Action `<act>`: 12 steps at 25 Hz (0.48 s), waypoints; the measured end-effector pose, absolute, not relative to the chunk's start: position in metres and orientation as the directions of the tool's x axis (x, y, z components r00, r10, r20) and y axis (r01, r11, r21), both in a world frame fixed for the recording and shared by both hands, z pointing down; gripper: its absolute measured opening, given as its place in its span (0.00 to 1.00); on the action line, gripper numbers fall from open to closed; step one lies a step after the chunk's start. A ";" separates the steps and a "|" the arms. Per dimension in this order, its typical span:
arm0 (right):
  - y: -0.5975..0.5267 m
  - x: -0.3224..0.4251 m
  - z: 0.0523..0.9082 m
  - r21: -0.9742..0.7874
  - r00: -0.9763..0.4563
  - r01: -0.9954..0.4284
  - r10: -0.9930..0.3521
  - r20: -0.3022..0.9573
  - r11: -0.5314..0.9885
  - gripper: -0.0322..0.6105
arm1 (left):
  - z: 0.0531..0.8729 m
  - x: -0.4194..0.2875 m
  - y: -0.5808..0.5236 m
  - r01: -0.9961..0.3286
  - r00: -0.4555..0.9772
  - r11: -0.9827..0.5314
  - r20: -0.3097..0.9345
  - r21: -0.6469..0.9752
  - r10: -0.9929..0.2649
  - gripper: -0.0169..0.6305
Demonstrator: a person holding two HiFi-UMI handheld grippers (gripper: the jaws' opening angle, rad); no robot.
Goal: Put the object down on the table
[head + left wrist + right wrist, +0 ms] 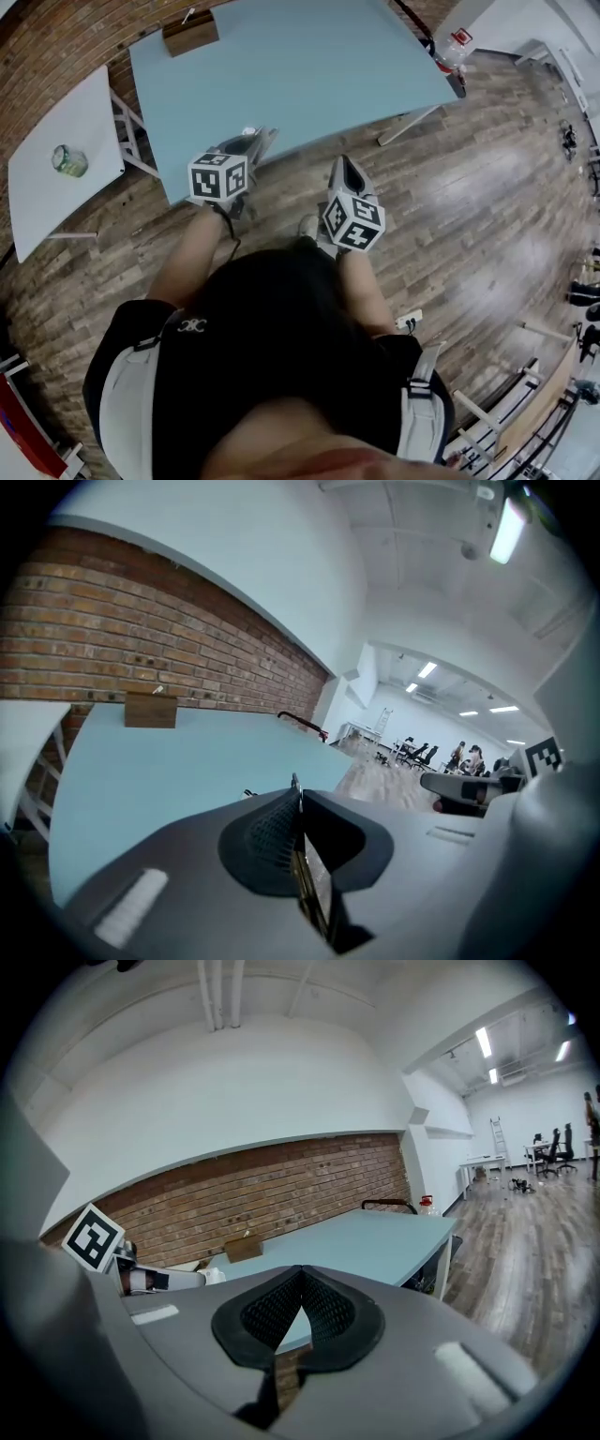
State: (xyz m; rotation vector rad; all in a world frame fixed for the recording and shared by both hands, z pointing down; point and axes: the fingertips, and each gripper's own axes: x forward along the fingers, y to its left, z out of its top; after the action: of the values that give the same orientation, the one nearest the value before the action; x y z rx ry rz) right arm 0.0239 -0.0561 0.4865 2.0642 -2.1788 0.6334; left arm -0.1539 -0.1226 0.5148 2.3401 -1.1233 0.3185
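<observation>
At the far left a white side table (37,178) stands by the brick wall (66,42), with a small round greenish thing (68,160) on it. Just right of it is the blue table (309,66). A wooden box (190,33) sits at the table's far left corner, against the wall.

The left gripper (255,141) reaches over the near edge of the table, close to its near left corner. Its jaws are clenched on a thin piece (317,883) that stands edge-on between the pads, with a brownish rim and a shiny face. I cannot tell what it is. The piece is off the table, held in the jaws just above the near edge. A small white bit shows at this gripper's tip in the head view; I cannot tell whether it belongs to the piece.

The right gripper (342,167) is beside the left one, a little nearer the person, over the wooden floor (469,234) just short of the table edge. Its pads meet at the tips with nothing between them. It points toward the table's right half.

At the table's far right corner stands a clear bottle (453,49) with a red cap. Further right, the floor runs on toward distant desks and chairs.
</observation>
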 end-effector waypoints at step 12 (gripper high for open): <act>-0.123 0.083 0.500 -0.256 -0.146 -0.966 -0.909 0.390 0.046 0.07 | 0.537 -0.112 -0.189 -0.811 0.580 -0.418 0.467 0.410 -0.668 0.04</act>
State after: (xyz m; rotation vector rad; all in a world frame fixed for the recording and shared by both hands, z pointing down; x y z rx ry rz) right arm 0.0829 -0.1225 0.5005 1.9677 -2.1797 0.7030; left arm -0.1118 -0.1889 0.5374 2.2052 -1.1726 0.3079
